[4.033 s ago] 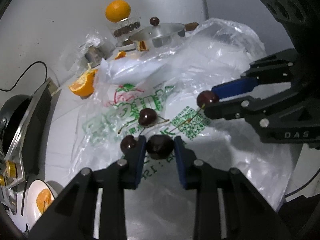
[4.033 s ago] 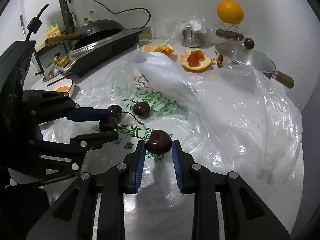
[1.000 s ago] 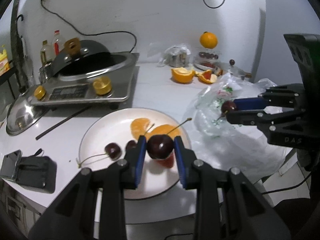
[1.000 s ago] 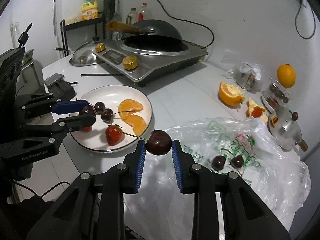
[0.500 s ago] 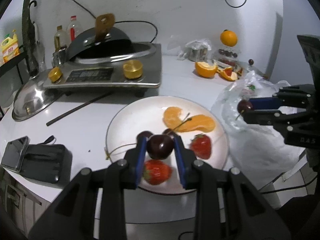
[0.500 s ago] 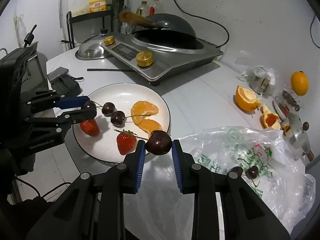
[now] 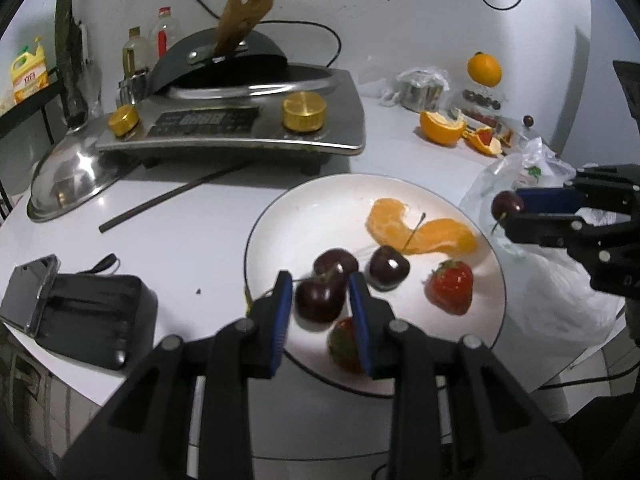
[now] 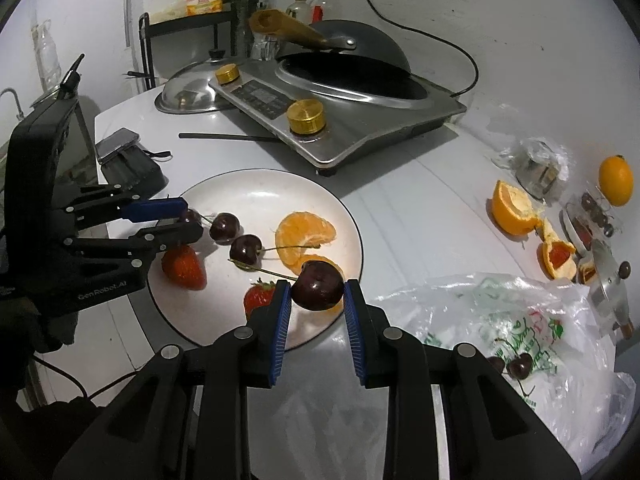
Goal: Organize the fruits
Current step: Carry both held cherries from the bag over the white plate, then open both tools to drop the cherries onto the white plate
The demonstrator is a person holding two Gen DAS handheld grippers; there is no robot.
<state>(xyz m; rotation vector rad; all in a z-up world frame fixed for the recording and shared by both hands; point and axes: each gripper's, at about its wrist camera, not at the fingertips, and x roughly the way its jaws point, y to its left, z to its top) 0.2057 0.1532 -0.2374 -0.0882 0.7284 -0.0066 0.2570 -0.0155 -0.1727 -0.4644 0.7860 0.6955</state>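
Note:
A white plate [image 7: 320,216] holds two dark cherries [image 7: 389,267], two strawberries [image 7: 450,288] and orange segments [image 7: 390,220]. My left gripper [image 7: 320,292] is shut on a dark cherry [image 7: 320,300] and hangs low over the plate's near side, beside the two lying cherries. Seen from the right wrist, the left gripper [image 8: 188,216] is at the plate's [image 8: 248,188] left edge. My right gripper [image 8: 316,292] is shut on another cherry [image 8: 317,291] with a long stem, over the plate's right rim above an orange segment [image 8: 306,232]. The left wrist view shows the right gripper [image 7: 508,210] at the plate's right.
A clear plastic bag [image 8: 520,320] with two more cherries [image 8: 520,364] lies right of the plate. Behind stand an induction cooker [image 7: 240,128] with a wok, a steel lid [image 7: 68,180] and a black stick [image 7: 172,196]. A phone on a black case [image 7: 80,312] lies left. Cut oranges [image 8: 512,208] sit far right.
Both grippers have carried their cherries from the bag side towards the plate. The left one has sunk over the plate's near part; the right one now reaches the plate's rim.

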